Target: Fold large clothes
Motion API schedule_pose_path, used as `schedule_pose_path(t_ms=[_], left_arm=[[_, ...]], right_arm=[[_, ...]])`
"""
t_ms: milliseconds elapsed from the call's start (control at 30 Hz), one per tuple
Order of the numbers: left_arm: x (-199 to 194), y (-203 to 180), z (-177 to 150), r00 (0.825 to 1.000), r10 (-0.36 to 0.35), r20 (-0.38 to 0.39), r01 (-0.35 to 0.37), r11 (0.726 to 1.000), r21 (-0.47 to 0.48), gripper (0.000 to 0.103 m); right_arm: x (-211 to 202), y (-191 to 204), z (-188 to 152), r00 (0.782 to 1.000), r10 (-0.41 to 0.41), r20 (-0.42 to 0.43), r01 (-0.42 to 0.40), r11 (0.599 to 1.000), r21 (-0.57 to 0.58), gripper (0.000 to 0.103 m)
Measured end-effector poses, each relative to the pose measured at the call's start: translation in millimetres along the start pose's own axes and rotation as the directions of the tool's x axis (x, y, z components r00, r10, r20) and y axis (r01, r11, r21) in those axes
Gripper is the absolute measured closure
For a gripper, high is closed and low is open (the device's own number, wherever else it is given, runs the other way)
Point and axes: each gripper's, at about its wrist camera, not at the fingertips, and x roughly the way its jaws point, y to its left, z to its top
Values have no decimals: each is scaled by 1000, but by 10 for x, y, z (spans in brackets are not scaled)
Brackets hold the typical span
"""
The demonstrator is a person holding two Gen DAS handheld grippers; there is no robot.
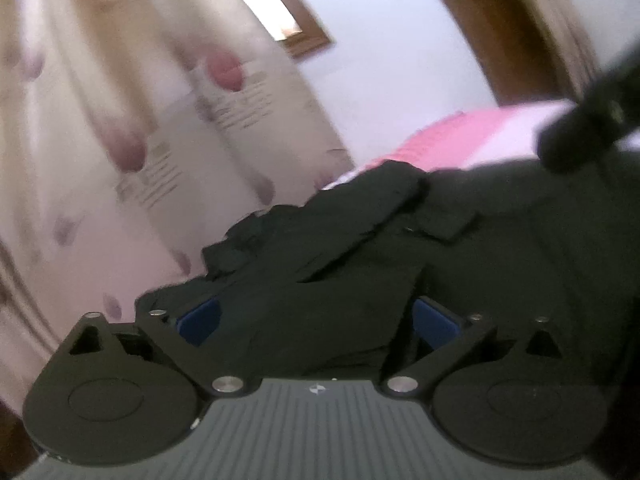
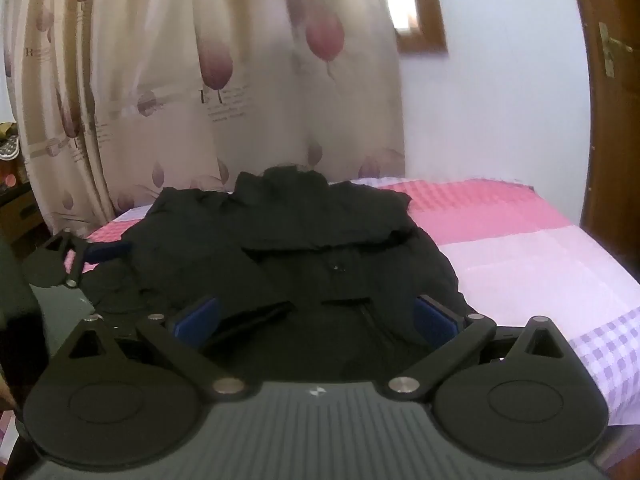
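Note:
A large black jacket (image 2: 304, 248) lies spread on a bed with a pink and white checked cover (image 2: 500, 240), collar toward the curtain. In the right wrist view my right gripper (image 2: 316, 316) is open, its blue pads wide apart over the jacket's near edge, holding nothing. My left gripper (image 2: 100, 256) shows at the jacket's left side. In the left wrist view the left gripper (image 1: 316, 320) is open with black jacket cloth (image 1: 360, 240) between and over its pads. The view is blurred. A dark rod-like object (image 1: 592, 120) crosses the upper right there.
A beige curtain with purple tulip prints (image 2: 200, 80) hangs behind the bed. A wooden door (image 2: 612, 100) stands at the right, and a wood-framed window (image 2: 416, 4) is in the white wall. Furniture with shoes (image 2: 10, 148) is at the far left.

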Motion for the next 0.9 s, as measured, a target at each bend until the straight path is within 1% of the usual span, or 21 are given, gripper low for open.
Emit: schedule_pose_path(t_ms=[67, 133, 200, 233, 300, 333, 367, 400, 433, 500, 533, 600, 633, 733, 800, 833, 900], left_arm=[[64, -86, -2, 1000, -26, -3, 26, 999, 42, 2], [148, -158, -17, 999, -44, -25, 46, 997, 67, 7], [249, -216, -43, 997, -57, -58, 62, 994, 86, 19], [305, -233, -55, 995, -59, -76, 66, 994, 92, 23], [402, -253, -84, 991, -70, -114, 81, 992, 95, 43], [457, -246, -99, 987, -86, -138, 98, 992, 82, 49], [499, -231, -119, 981, -106, -162, 117, 991, 61, 60], [544, -212, -132, 976, -123, -180, 132, 990, 41, 66], [555, -205, -147, 976, -124, -181, 133, 990, 36, 68], [535, -203, -140, 980, -101, -171, 109, 993, 37, 84], [519, -166, -119, 983, -93, -161, 98, 995, 23, 86], [466, -1, -44, 987, -82, -139, 77, 996, -37, 89], [431, 109, 6, 990, -62, -126, 54, 996, -67, 89], [304, 508, 129, 995, 41, -94, -54, 989, -134, 89], [228, 871, 187, 989, 113, -94, -129, 972, -197, 89], [188, 1099, 188, 983, 151, -104, -172, 956, -237, 89], [103, 1480, 170, 966, 226, -127, -254, 924, -287, 89]], right_arm=[[12, -26, 4, 1000, 0, -5, 1, 1000, 9, 0], [16, -50, -4, 1000, -4, -7, 5, 1000, 17, 0], [-1, -78, -27, 1000, -6, -3, 6, 1000, 23, 0], [-2, -83, -24, 1000, -8, -3, 8, 1000, 25, 0], [-2, -104, -28, 1000, -10, -4, 10, 999, 33, 0], [-1, -111, -33, 1000, -9, -5, 9, 999, 37, 0], [2, -124, -34, 1000, -7, -6, 7, 999, 43, 0], [8, -132, -32, 1000, -6, -9, 6, 999, 48, 0], [15, -135, -31, 1000, -6, -10, 7, 999, 50, 0], [11, -138, -37, 1000, -7, -11, 8, 999, 53, 0], [12, -136, -28, 1000, -9, -12, 10, 999, 52, 0], [3, -132, -41, 1000, -17, -8, 17, 999, 45, 0], [-1, -130, -40, 1000, -20, -6, 20, 999, 44, 0], [4, -127, -9, 1000, -24, -6, 24, 999, 44, 0], [7, -112, 9, 1000, -23, -3, 23, 999, 35, 0], [11, -92, 25, 1000, -23, 0, 23, 999, 28, 0], [21, -59, 37, 1000, -21, 3, 21, 1000, 14, 0]])
